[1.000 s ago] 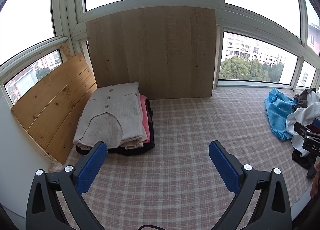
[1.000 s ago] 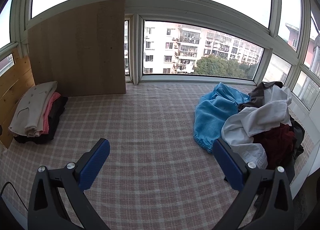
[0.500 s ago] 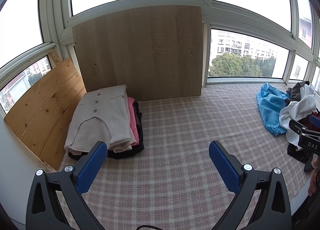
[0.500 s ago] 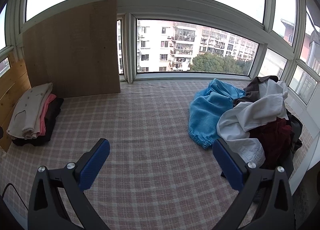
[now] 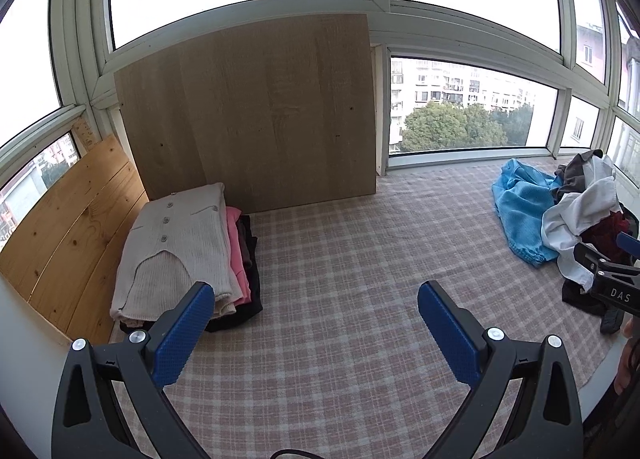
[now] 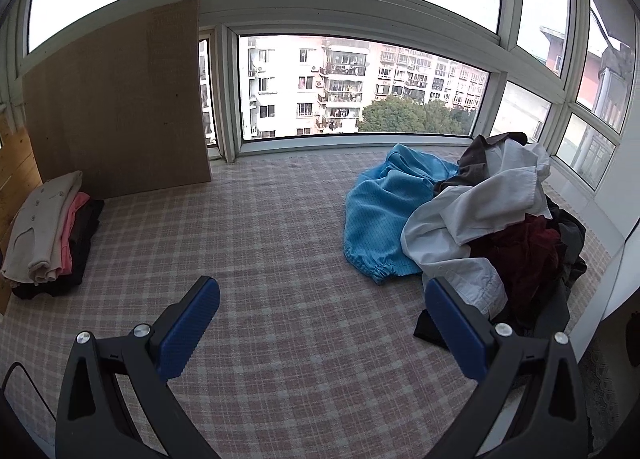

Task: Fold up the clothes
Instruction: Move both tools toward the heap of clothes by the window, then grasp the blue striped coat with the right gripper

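Pile [image 6: 492,227] btm garments buried — right claw [image 5: 608,259] cut off.

Folded stack [image 5: 188,255] at left (beige knit on top); unfolded heap [image 6: 480,227] crumpled at right.

A stack of folded clothes [image 5: 188,251] lies on the checked cloth [image 5: 344,291], in the corner between the upright wooden board [image 5: 256,111] behind it and the plank panel [image 5: 76,227] at its left. Well apart to the board's right, an unfolded heap of clothes [image 6: 472,223] sits under the window [image 6: 360,87].
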Available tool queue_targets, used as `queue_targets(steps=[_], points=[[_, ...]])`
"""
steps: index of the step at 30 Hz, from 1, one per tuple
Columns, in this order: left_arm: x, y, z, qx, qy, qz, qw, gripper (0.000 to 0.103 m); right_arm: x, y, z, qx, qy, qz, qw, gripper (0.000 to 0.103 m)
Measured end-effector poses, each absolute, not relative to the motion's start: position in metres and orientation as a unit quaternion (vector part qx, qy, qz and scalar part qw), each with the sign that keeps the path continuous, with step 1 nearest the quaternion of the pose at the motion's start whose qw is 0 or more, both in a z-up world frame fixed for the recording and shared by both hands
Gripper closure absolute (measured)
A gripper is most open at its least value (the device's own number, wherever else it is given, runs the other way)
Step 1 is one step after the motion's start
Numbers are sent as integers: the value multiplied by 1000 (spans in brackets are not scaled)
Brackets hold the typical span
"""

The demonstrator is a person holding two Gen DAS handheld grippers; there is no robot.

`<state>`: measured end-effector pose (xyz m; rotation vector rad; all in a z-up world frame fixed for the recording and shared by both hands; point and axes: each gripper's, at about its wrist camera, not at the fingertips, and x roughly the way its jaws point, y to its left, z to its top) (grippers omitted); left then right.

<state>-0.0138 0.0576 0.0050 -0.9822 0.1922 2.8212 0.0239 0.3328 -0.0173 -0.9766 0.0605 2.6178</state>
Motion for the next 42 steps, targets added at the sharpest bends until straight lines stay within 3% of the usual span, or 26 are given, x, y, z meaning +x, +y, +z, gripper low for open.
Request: queue_targets(steps=[17, 30, 42], points=[[-15, 114, 9, -336, 75, 926, 157, 1, 57, 387, -15, -346, 48, 910, 225, 0], [-22, 176, -3, -367, 60, 917, 146, 1, 75, 509, -30, -331, 92, 913, 219, 0], [-34, 275, 2, -364, 95, 915, 147, 1, -9, 593, -14, -312, 85, 937, 132, 0]])
